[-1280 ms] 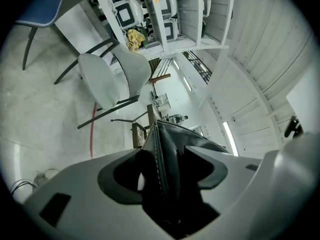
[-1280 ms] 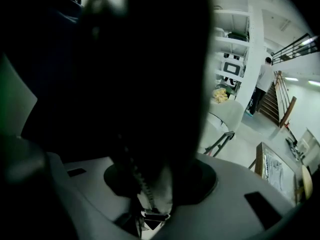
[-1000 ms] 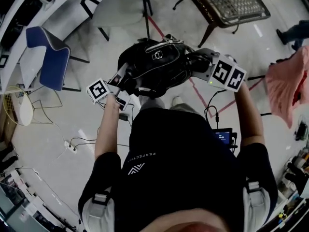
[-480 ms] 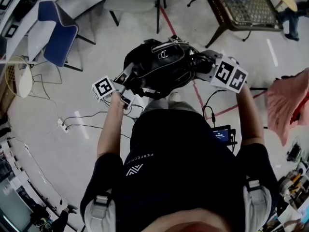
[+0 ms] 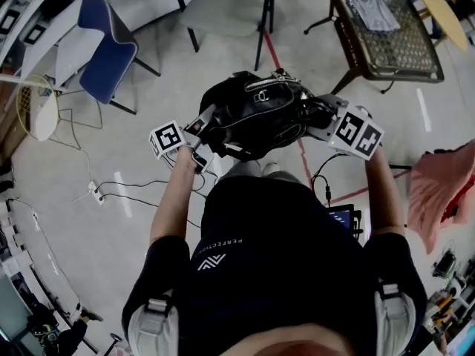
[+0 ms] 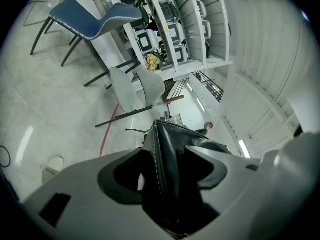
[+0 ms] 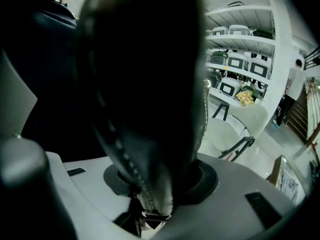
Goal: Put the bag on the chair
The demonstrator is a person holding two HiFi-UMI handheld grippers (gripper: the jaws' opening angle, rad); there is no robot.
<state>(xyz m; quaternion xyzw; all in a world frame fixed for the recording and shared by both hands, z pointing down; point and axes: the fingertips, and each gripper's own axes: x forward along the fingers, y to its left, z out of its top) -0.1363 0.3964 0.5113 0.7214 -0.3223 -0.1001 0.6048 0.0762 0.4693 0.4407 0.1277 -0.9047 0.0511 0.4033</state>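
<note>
The task is about half done, by my reading: the bag is lifted and carried, but it is not yet on any chair. The floor (image 5: 111,162) between the person and the chairs is mostly bare, so there is open room ahead.

The white chair (image 5: 223,10) stands straight ahead, its seat empty, and looks the nearer target. The blue chair (image 5: 107,58) is off to the left, also empty. Which one is meant I cannot tell. The mesh table (image 5: 386,32) stands ahead to the right, well apart from the white chair, so the way between them is free. A pink cloth (image 5: 438,199) hangs far to the right, out of the way.

The bag (image 5: 256,113), black, hangs in the air in front of the person's chest, over the floor, touching no chair. The left hand-held gripper (image 5: 199,128) pinches a stitched fold at the bag's left side. The right hand-held gripper (image 5: 318,117) is clamped on the zipped edge at its right side.

What is left: step forward, lower the bag onto a seat, let go. Cables (image 5: 126,191) lie on the floor to the left, a trip risk only on the way to the blue chair.
</note>
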